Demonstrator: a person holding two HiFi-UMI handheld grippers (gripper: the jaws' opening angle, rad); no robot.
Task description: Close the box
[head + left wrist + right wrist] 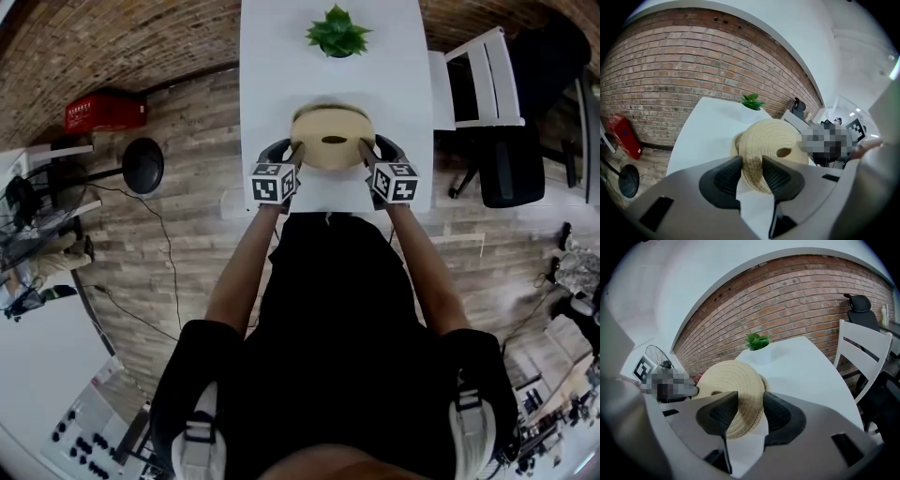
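No text or numbers are legible; only black-and-white square markers on left cube (pixel 275 183) and right cube (pixel 395 182).

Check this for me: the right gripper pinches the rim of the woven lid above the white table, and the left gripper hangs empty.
The left gripper is not empty. The left gripper view shows its jaws closed on the rim of the woven lid too. The rest holds: the right gripper pinches the opposite rim above the white table.
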